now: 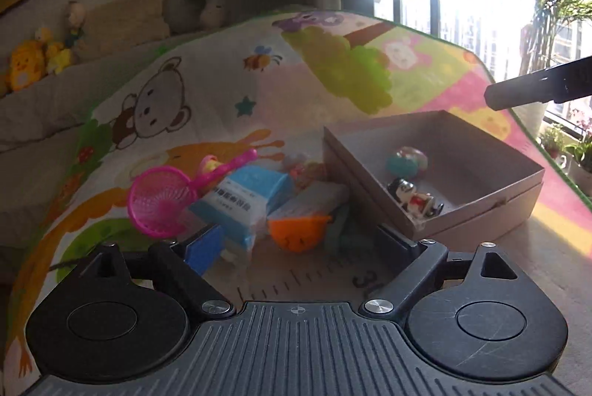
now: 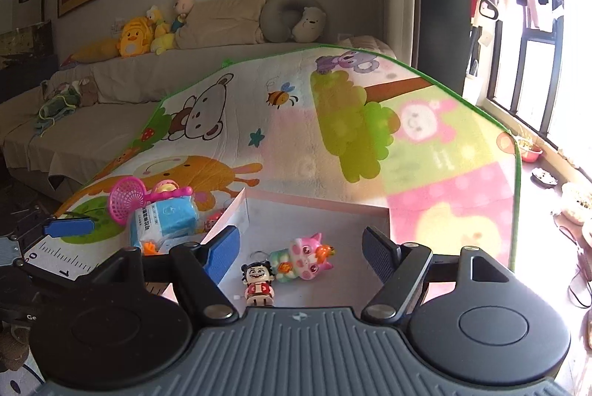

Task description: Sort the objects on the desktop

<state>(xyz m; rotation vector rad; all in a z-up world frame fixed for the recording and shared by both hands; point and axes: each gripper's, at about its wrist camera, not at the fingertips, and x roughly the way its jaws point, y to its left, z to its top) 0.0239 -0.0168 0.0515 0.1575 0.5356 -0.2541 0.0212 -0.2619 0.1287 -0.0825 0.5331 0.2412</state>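
Observation:
A grey cardboard box (image 1: 481,207) sits on the cartoon play mat (image 1: 222,92). It holds a pink and green toy (image 2: 303,257) and a small figure in red (image 2: 259,285). Left of the box lies a pile: a pink toy net (image 1: 159,205), a blue and white packet (image 1: 244,200), an orange toy (image 1: 298,229) and a white packet (image 1: 314,203). My left gripper (image 1: 296,240) is open and empty, just in front of the pile. My right gripper (image 2: 299,248) is open and empty, over the box and above the two toys.
A sofa (image 2: 111,100) with plush toys and cushions stands behind the mat. A window (image 2: 536,63) with plants lies to the right. The mat (image 2: 296,137) has a ruler strip (image 1: 314,281) along its near edge.

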